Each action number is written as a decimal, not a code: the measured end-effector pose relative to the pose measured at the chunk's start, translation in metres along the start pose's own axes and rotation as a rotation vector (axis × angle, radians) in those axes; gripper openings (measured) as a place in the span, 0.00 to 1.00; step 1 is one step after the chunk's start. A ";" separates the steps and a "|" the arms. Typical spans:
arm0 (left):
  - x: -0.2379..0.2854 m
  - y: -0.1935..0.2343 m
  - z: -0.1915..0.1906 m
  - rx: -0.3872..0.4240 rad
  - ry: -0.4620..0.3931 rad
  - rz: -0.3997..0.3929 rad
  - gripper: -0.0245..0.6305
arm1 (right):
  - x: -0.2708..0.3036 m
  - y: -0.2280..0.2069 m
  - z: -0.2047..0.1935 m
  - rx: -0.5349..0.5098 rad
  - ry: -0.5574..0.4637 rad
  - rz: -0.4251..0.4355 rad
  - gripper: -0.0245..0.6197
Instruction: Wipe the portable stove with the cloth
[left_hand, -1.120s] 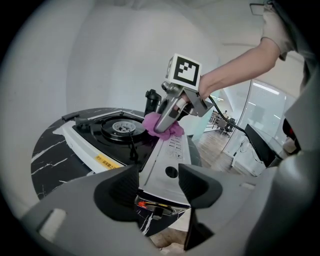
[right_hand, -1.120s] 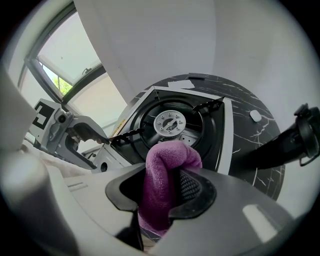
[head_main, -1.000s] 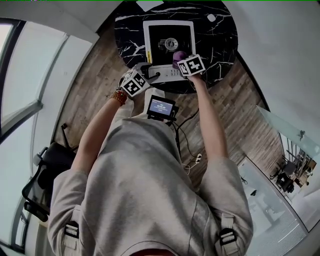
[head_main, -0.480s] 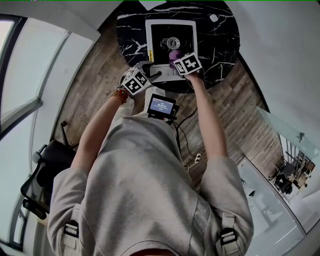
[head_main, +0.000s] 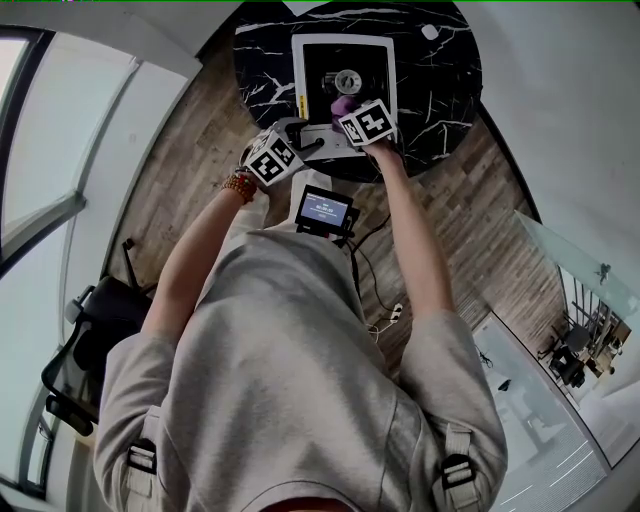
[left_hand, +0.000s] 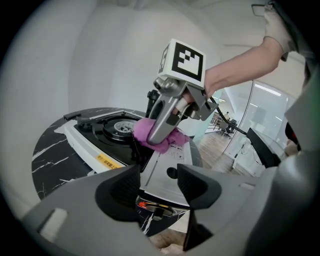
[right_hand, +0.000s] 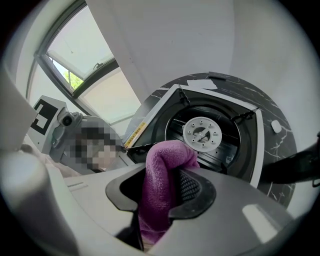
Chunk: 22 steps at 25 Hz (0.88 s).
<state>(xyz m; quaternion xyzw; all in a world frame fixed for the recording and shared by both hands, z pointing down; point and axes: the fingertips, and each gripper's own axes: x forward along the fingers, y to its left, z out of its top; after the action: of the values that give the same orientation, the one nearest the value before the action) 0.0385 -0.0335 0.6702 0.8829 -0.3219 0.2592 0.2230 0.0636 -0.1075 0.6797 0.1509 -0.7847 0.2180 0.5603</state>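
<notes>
The portable stove (head_main: 309, 62), white-rimmed with a black well and round burner (right_hand: 201, 132), sits on the round black marble table (head_main: 440, 90). My right gripper (right_hand: 160, 197) is shut on a purple cloth (right_hand: 165, 175) and points steeply down. It presses the cloth (left_hand: 159, 136) onto the stove top between the burner well and the white front panel. My left gripper (left_hand: 157, 182) hovers at the stove's front edge near the knob. Its jaws stand apart over the panel, and neither pad visibly presses on anything.
A small device with a lit screen (head_main: 322, 210) hangs at the person's waist, just below the table edge. A small white object (head_main: 428, 32) lies far right on the table. A dark chair (head_main: 90, 340) stands on the floor at left, cables (head_main: 385, 320) at right.
The right gripper has slid left with the cloth along the stove's front part. The left gripper has stayed at the stove's front edge.
</notes>
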 end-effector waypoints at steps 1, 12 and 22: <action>0.000 0.000 0.000 -0.002 0.000 0.001 0.36 | 0.001 0.001 0.001 0.002 -0.001 0.003 0.26; 0.003 0.001 -0.006 -0.033 0.022 0.025 0.37 | 0.005 0.009 0.011 0.005 -0.016 0.026 0.26; 0.005 0.000 -0.003 -0.041 0.004 0.099 0.36 | 0.006 0.017 0.012 -0.092 -0.027 0.026 0.26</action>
<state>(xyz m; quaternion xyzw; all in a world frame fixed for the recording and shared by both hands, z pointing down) 0.0406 -0.0341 0.6751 0.8605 -0.3701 0.2652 0.2287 0.0441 -0.0990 0.6792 0.1178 -0.8032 0.1869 0.5532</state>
